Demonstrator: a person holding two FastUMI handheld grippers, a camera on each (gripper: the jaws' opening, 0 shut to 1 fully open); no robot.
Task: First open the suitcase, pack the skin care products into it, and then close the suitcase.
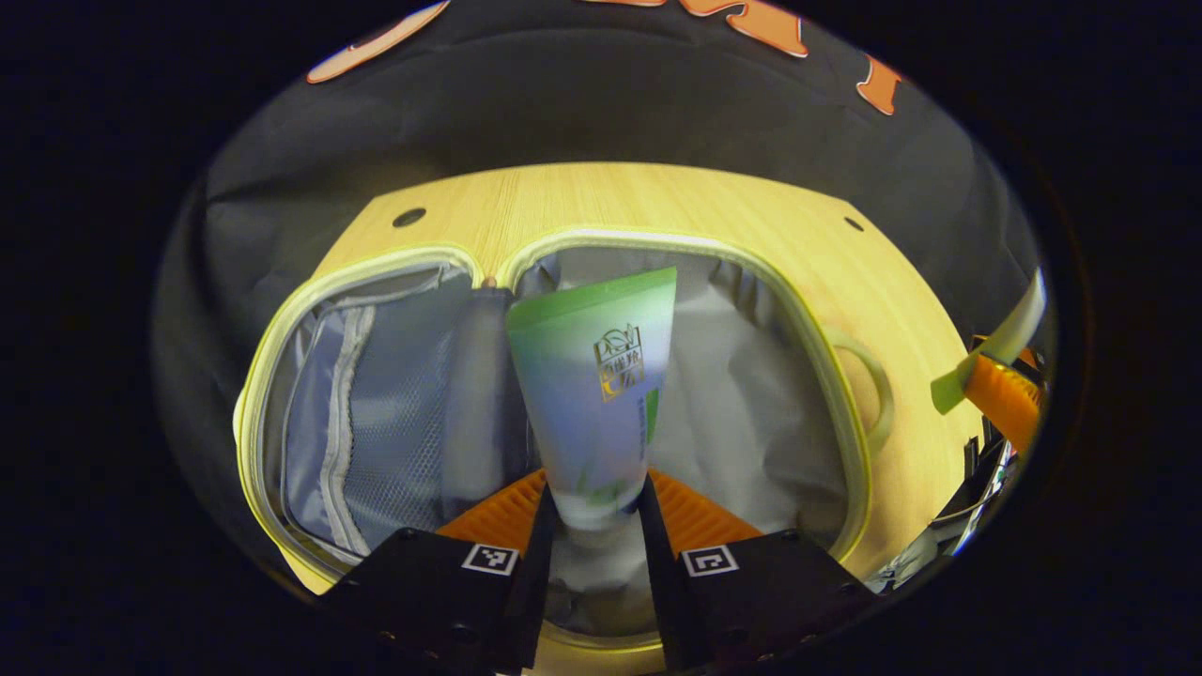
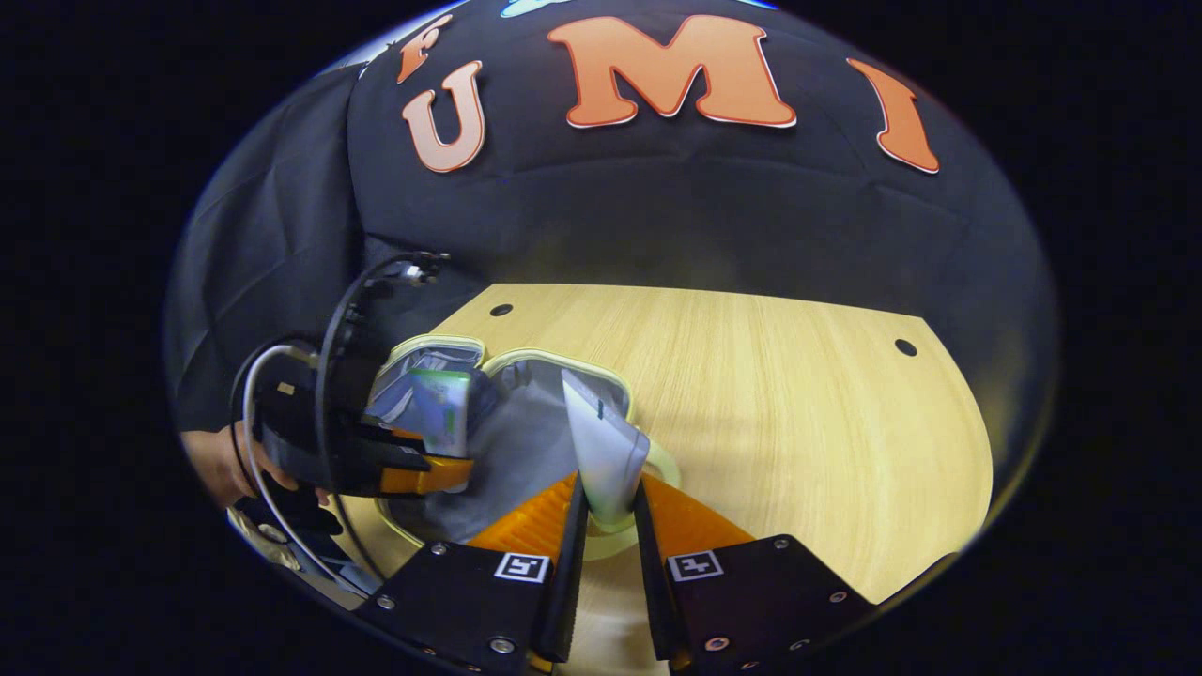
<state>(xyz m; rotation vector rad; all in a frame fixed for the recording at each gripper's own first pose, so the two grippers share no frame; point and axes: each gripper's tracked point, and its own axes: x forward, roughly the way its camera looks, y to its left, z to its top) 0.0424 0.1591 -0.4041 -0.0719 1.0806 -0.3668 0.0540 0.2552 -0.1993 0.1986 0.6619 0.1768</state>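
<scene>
A small suitcase (image 1: 850, 413) with a pale yellow-green rim lies wide open on the wooden table, grey lining and a mesh pocket (image 1: 376, 413) inside. My left gripper (image 1: 595, 507) is shut on a green-and-white tube (image 1: 601, 385), held upright over the open case. In the right gripper view, my right gripper (image 2: 608, 512) is shut on a white tube (image 2: 601, 441) with a green end, just above the case's near edge (image 2: 657, 460). The left gripper (image 2: 413, 469) with its tube (image 2: 441, 408) shows there at the left, over the case.
The wooden table (image 2: 789, 413) stretches bare to the right of the case, with small holes near its far corners. Black cloth walls it in behind. A hand (image 2: 216, 465) holds the left gripper at the table's left. The right gripper's orange finger (image 1: 1005, 394) shows at the left gripper view's right edge.
</scene>
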